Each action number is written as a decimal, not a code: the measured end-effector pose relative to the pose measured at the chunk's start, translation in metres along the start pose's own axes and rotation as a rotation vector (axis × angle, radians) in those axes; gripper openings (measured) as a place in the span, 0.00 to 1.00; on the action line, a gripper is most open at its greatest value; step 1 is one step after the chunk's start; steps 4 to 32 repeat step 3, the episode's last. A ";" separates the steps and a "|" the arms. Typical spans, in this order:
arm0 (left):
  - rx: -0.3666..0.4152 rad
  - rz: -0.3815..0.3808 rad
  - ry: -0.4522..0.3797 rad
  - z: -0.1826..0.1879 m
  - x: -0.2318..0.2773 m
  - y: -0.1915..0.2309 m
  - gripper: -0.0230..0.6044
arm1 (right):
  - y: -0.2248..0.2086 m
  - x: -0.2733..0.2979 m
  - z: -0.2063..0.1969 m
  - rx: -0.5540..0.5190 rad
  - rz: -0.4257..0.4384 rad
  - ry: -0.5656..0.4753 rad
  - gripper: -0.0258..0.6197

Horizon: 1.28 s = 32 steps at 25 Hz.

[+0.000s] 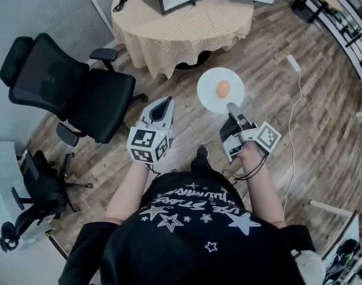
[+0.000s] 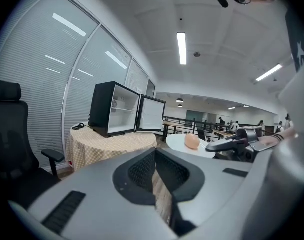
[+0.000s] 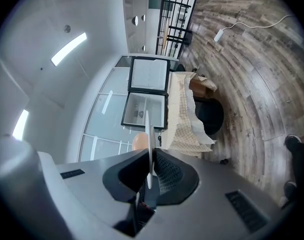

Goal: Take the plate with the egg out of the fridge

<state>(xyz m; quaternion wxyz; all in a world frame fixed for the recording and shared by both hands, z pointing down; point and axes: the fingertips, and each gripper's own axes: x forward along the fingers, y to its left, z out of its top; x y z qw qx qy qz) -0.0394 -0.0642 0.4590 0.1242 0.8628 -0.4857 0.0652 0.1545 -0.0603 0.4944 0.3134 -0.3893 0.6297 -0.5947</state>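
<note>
Head view looks straight down a black star-printed shirt (image 1: 192,218), with two bare forearms stretched out ahead. Out front the left gripper (image 1: 167,104) hangs over the boards, and the left gripper view settles it: jaws drawn together, nothing caught between them, only a sliver of floorboards showing through.

Over to the right gripper (image 1: 231,107), and its jaws are clamped tight on the near rim of the white plate (image 1: 208,92). In the right gripper view the plate (image 3: 148,129) runs edge-on straight through the closed jaws, which press on both its faces. The egg (image 1: 223,88), brownish, sits near the plate's middle.

So the plate is out in open air, held roughly level above the wooden floor (image 1: 323,135). It is clear of the fridge and well apart from the counter. In the left gripper view, plate and egg float right at the tip of the right gripper.

Further out, a white cable (image 1: 298,103) trails across the boards to a power strip (image 1: 293,63). A black office chair (image 1: 68,88) stands off to the left. Beyond the plate comes the round counter (image 1: 181,22) under its checked cloth. On it stands the black fridge (image 2: 114,115), door swung wide open and white shelves showing inside.
</note>
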 end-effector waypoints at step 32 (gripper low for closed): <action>0.003 -0.012 -0.008 -0.001 -0.016 -0.004 0.05 | 0.001 -0.015 -0.016 0.005 0.004 -0.012 0.10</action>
